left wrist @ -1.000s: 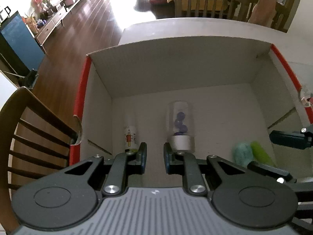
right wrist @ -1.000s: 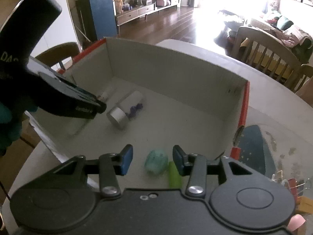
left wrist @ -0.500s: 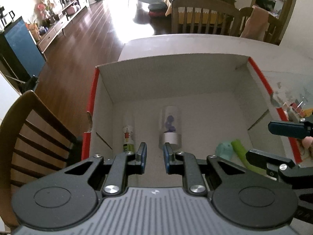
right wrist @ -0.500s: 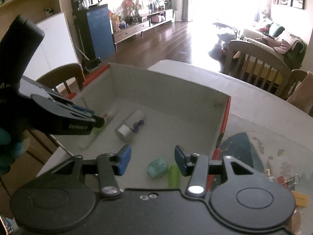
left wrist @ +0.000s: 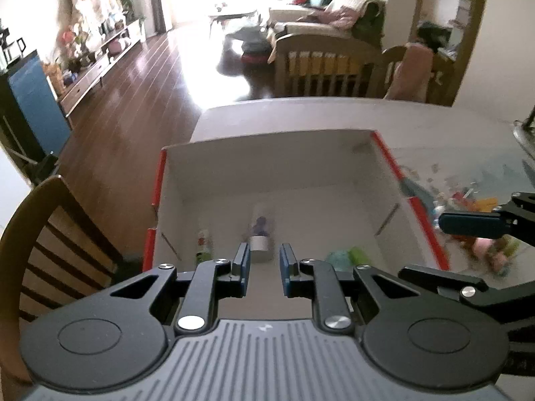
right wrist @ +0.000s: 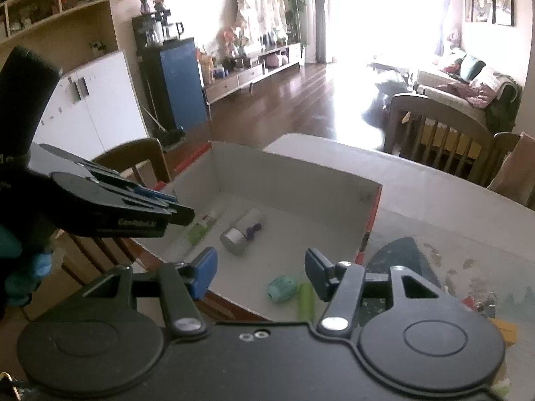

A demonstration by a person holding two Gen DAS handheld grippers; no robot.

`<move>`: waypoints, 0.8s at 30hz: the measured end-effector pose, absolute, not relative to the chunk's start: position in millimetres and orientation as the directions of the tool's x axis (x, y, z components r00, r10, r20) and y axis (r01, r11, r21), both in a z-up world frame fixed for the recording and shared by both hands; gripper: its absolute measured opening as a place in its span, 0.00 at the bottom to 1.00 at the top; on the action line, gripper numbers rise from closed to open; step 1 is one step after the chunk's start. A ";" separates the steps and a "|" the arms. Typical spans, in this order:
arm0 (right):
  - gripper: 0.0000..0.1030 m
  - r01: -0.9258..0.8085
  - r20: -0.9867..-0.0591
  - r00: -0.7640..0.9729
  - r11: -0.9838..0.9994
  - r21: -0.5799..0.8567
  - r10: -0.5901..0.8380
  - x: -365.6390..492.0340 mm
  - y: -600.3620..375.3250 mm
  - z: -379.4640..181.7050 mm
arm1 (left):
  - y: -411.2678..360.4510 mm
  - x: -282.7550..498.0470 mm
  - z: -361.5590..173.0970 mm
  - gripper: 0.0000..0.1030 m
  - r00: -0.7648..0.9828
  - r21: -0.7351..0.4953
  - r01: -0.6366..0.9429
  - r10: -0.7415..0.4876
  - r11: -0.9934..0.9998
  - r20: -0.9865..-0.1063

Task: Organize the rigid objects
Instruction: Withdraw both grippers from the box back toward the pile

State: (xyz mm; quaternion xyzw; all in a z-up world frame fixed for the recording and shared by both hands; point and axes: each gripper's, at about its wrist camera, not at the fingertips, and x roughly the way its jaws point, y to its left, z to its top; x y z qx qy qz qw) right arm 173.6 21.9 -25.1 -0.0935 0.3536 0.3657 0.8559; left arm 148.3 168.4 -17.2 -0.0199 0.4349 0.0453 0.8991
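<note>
A white cardboard box (left wrist: 267, 137) with red edges stands on the table. Inside lie a clear jar (left wrist: 260, 234) with a silver cap and purple pieces, a small bottle (left wrist: 204, 245) with a green cap, a teal lump (left wrist: 337, 257) and a green tube (left wrist: 357, 254). My left gripper (left wrist: 264, 264) hangs above the box's near side, jaws nearly together and empty. My right gripper (right wrist: 260, 272) hovers over the near right corner, its jaws opening with nothing between them. Below it I see the teal lump (right wrist: 282, 287), the green tube (right wrist: 306, 300) and the jar (right wrist: 240, 234).
A wooden chair (left wrist: 50, 234) stands close by the box's left side, and more chairs (left wrist: 327, 63) stand at the table's far edge. Right of the box, small colourful items (left wrist: 485, 230) are scattered on a dark mat (right wrist: 401, 260).
Both grippers have risen and drawn back from the box, which now looks smaller. The right jaws have spread wider. The things in the box have not moved.
</note>
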 end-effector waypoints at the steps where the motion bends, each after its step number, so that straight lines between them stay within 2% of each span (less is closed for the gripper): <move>1: 0.57 -0.690 -0.668 0.485 0.716 0.104 0.565 171.3 17.7 -22.7 | 166.0 144.6 -13.8 0.17 0.626 0.004 -0.094 0.062 0.996 -0.777; 14: 0.69 -0.657 -0.599 0.537 0.740 0.145 0.594 145.7 -33.0 -0.3 | 120.9 117.8 11.8 0.18 0.697 -0.056 -0.046 -0.008 0.997 -0.717; 16: 0.71 -0.651 -0.592 0.548 0.746 0.140 0.590 142.3 -38.6 1.2 | 114.0 115.6 13.4 0.20 0.704 -0.061 -0.042 -0.014 0.997 -0.710; 18: 0.72 -0.645 -0.586 0.555 0.750 0.144 0.590 140.8 -46.1 2.5 | 107.3 112.2 15.2 0.31 0.714 -0.062 -0.039 -0.016 0.997 -0.700; 20: 0.74 -0.640 -0.581 0.563 0.755 0.144 0.588 139.1 -53.6 3.3 | 100.9 111.0 16.9 0.34 0.722 -0.066 -0.035 -0.020 0.997 -0.692; 22: 0.77 -0.633 -0.576 0.573 0.761 0.141 0.583 136.8 -63.7 4.0 | 95.5 109.2 16.9 0.49 0.731 -0.068 -0.042 -0.016 0.997 -0.683; 23: 0.78 -0.628 -0.574 0.579 0.766 0.139 0.579 135.8 -69.0 4.3 | 93.2 107.9 17.1 0.61 0.738 -0.068 -0.045 -0.013 0.997 -0.675; 24: 0.80 -0.621 -0.572 0.587 0.772 0.137 0.573 135.0 -74.9 4.3 | 90.2 106.5 17.6 0.68 0.748 -0.068 -0.047 -0.011 0.997 -0.664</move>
